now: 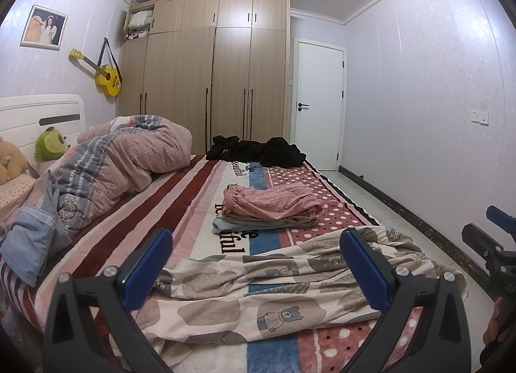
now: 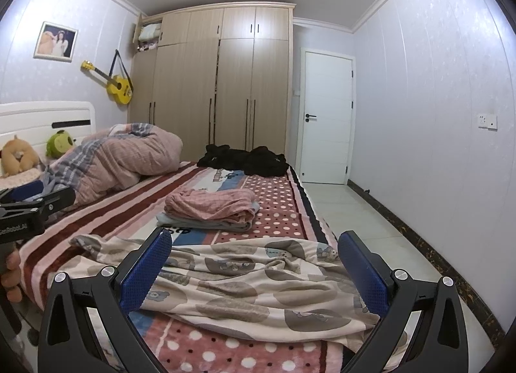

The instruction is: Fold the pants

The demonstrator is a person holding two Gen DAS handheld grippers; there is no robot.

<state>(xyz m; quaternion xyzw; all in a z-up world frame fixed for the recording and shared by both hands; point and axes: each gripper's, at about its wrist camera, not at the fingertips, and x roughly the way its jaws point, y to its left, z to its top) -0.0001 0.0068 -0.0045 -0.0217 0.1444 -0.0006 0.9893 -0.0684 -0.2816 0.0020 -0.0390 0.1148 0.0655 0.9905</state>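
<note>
— Progress on the pants [image 1: 277,289]?

— Barely begun, by the look of it. Bear-print pair lying rumpled across the near end of the bed [image 1: 193,186], crosswise, creased and bunched, no clean fold yet. Just beyond, a stack [image 1: 267,208] of two folded garments (pink check on top of pale blue), so apparently earlier pieces done. Farther back, a black heap [image 1: 258,150] unfolded, maybe waiting.

— Grippers?

— Left gripper [image 1: 254,263] hovering over the pants, jaws spread wide, nothing between them. Right gripper [image 2: 254,266] likewise: jaws wide apart, empty, poised above the same cloth toward the bed's right edge. No contact with the fabric visible in either view.

— Left to do?

— Nearly everything: flatten, line up the legs, fold over, probably add to the stack.

— Any writing?

— On the bedspread, dark letters partly hidden by the stack: "ful" clear in the left view, likely the tail of "beautiful". More small script near the black heap, too small to read. On the other tool's body in the right view, white lettering (cut off at the frame edge), roughly "GenRobot.AI".
</note>
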